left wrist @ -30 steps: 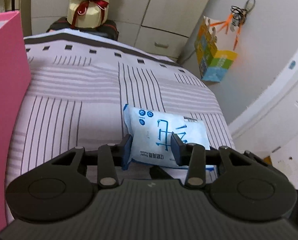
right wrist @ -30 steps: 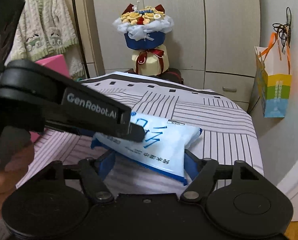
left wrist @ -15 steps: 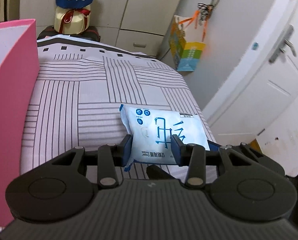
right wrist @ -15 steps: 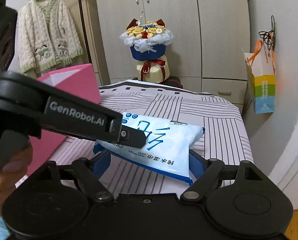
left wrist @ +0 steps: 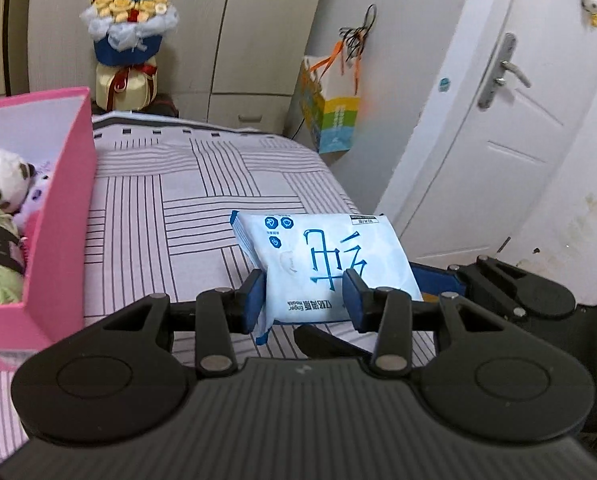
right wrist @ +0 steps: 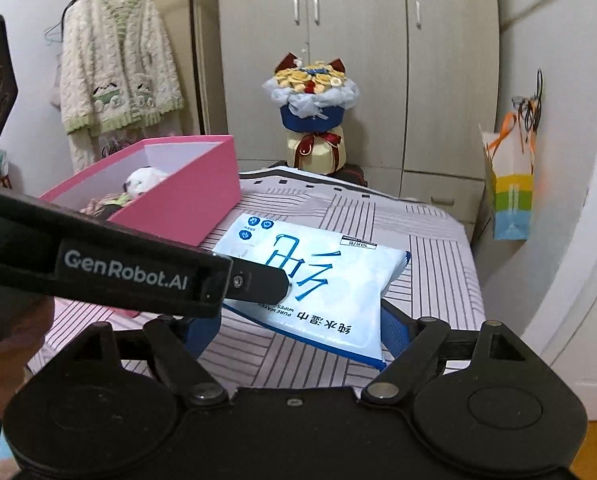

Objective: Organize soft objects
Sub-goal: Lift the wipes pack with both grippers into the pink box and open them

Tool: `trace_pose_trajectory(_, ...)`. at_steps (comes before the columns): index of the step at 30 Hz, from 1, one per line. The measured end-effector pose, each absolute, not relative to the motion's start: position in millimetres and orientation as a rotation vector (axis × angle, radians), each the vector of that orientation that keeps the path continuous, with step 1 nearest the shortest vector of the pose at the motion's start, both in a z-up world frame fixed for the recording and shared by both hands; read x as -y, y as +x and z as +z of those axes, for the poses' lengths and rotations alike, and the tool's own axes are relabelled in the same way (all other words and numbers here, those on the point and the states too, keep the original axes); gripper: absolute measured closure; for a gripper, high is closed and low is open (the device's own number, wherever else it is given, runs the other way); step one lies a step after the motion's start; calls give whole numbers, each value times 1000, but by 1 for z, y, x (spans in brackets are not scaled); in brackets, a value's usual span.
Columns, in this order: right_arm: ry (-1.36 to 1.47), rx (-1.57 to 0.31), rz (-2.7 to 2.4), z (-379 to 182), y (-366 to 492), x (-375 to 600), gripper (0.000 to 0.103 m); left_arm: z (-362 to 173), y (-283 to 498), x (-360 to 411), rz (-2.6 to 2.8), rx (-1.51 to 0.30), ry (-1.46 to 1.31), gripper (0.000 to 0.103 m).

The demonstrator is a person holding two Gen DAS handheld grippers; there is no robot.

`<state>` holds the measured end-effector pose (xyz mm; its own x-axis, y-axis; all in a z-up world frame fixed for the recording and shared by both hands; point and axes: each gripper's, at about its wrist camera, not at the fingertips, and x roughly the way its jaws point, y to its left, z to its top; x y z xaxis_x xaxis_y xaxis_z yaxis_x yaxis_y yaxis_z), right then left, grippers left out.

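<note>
Both tools are pinching the wipes pack (left wrist: 322, 264), left tool (left wrist: 304, 300) and right tool (right wrist: 294, 320). It's squishy, so it could sag and clip the pink box (right wrist: 186, 196) rim.

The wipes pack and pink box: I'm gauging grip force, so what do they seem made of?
Wipes pack: likely thin glossy plastic film, judging by its sheen, printed face and dented edge at the grip. Pink box: probably matte paperboard, with flat stiff walls, crisp corners and a white lining.

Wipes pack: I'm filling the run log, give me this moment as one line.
wipes pack held above striped bed | left gripper shut on it | right gripper astride, grip unclear | pink box holds plush toys, left
</note>
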<state>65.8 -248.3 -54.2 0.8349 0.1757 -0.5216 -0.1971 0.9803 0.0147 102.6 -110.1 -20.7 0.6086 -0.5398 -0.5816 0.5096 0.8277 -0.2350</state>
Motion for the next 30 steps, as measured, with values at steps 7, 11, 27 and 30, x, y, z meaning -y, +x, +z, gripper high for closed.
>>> trace_pose_trajectory(7,-127,-535,208,-30,35,220,16,0,69,81,-615,-619,-44,62)
trace_pose_trajectory(11,-169,-513,221,-14,24,203,16,12,55,62,-615,-579,-58,62)
trace_pose_trajectory(27,-226,-366,400,20,56,119,15,48,66,-42,-489,-455,-111,62)
trace_pose_trajectory(30,-223,-358,436,21,75,103,15,49,83,-57,-463,-465,-115,62)
